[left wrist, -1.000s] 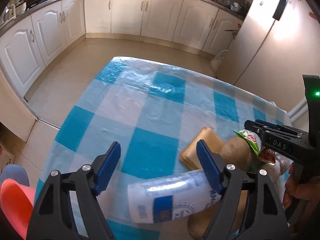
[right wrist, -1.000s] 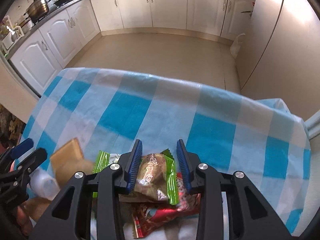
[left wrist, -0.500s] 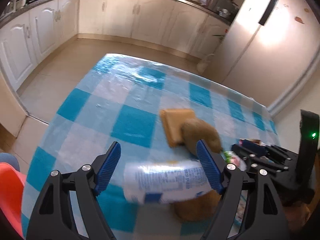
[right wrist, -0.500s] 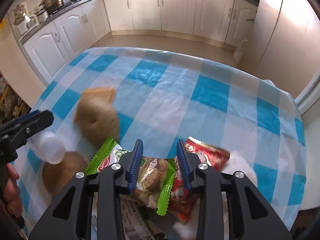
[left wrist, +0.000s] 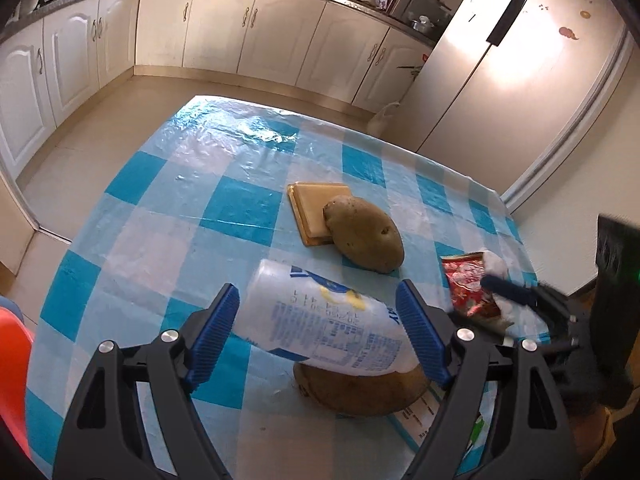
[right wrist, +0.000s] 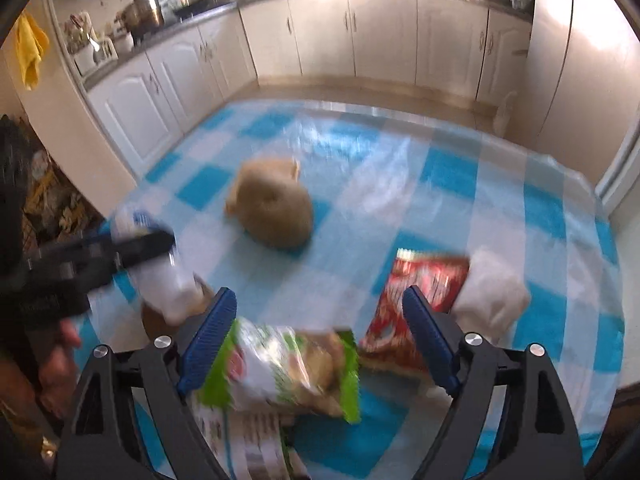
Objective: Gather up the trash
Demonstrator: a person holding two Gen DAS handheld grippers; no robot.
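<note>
Both wrist views angled steeply down, close above the checked desk (left wrist: pixel 168 184), facing far kitchen cabinets (right wrist: pixel 384 36); shared: potato (left wrist: pixel 362 240), red wrapper (right wrist: pixel 416 292)

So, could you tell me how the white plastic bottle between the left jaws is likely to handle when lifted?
The white plastic bottle looks empty and thin-walled, so it is probably light and may dent under a firm squeeze. It lies slantwise across the left gripper, so it might pivot or slip out. Being round, it would likely roll on the glossy tablecloth if dropped.
</note>
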